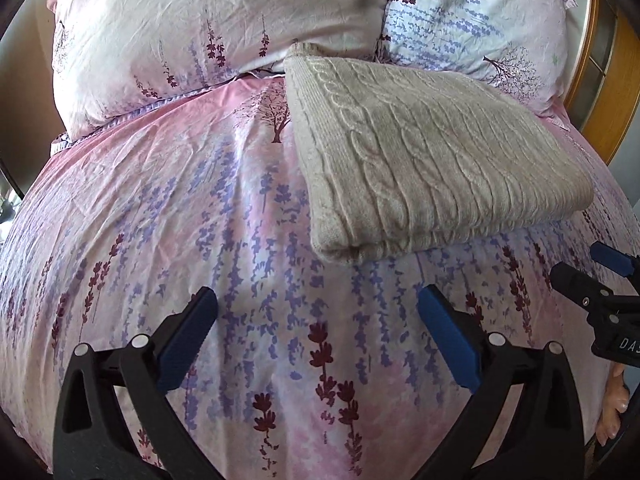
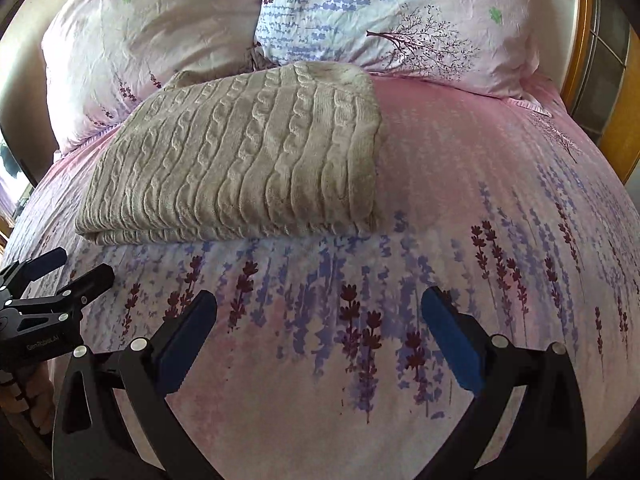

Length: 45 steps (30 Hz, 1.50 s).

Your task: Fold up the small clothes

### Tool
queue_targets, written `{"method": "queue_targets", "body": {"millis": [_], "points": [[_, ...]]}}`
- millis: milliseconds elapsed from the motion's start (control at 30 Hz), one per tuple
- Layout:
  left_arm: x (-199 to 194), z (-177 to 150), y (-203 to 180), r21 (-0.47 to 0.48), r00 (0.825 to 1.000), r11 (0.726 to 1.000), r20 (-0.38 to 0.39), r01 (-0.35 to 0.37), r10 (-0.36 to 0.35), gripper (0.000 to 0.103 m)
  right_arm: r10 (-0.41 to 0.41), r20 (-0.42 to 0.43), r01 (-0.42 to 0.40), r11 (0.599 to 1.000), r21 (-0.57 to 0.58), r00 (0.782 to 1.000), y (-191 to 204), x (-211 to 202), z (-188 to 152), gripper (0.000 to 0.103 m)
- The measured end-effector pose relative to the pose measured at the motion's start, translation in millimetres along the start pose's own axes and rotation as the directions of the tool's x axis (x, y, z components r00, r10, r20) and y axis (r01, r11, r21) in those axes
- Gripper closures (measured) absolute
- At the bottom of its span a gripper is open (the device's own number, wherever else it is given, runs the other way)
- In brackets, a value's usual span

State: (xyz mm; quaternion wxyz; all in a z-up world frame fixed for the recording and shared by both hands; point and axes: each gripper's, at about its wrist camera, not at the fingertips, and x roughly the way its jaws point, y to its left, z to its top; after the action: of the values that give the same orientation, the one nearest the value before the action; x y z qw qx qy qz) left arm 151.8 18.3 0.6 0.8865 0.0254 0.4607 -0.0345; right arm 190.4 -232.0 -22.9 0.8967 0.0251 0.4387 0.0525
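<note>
A beige cable-knit sweater [image 1: 432, 156] lies folded into a flat rectangle on the bed; it also shows in the right wrist view [image 2: 240, 160]. My left gripper [image 1: 316, 304] is open and empty, hovering over the bedspread just short of the sweater's near edge and to its left. My right gripper [image 2: 320, 304] is open and empty, over the bedspread in front of the sweater's right corner. The right gripper shows at the right edge of the left wrist view [image 1: 600, 276], and the left gripper shows at the left edge of the right wrist view [image 2: 60, 272]. Neither touches the sweater.
A pink bedspread [image 1: 200, 220] with a purple lavender print covers the bed [image 2: 460, 200]. Two floral pillows [image 1: 180, 32] [image 2: 400, 20] lean behind the sweater. A wooden headboard [image 1: 616, 92] rises at the right [image 2: 616, 92].
</note>
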Motion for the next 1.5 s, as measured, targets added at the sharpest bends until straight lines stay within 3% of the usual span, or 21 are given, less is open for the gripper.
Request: {"method": "queue_targets", "body": {"millis": [367, 1500], "points": [[-0.1, -0.7, -0.9, 0.003, 1.000, 1.000, 0.000, -0.004, 0.004, 0.002, -0.058, -0.025, 0.057, 0.998, -0.035, 0.998, 5.2, 3.5, -2.0, 0.001], [-0.1, -1.2, -1.0, 0.001, 1.000, 1.000, 0.000, -0.003, 0.003, 0.002, -0.058, -0.023, 0.057, 0.998, -0.032, 0.998, 5.6, 3.3, -2.7, 0.001]]}}
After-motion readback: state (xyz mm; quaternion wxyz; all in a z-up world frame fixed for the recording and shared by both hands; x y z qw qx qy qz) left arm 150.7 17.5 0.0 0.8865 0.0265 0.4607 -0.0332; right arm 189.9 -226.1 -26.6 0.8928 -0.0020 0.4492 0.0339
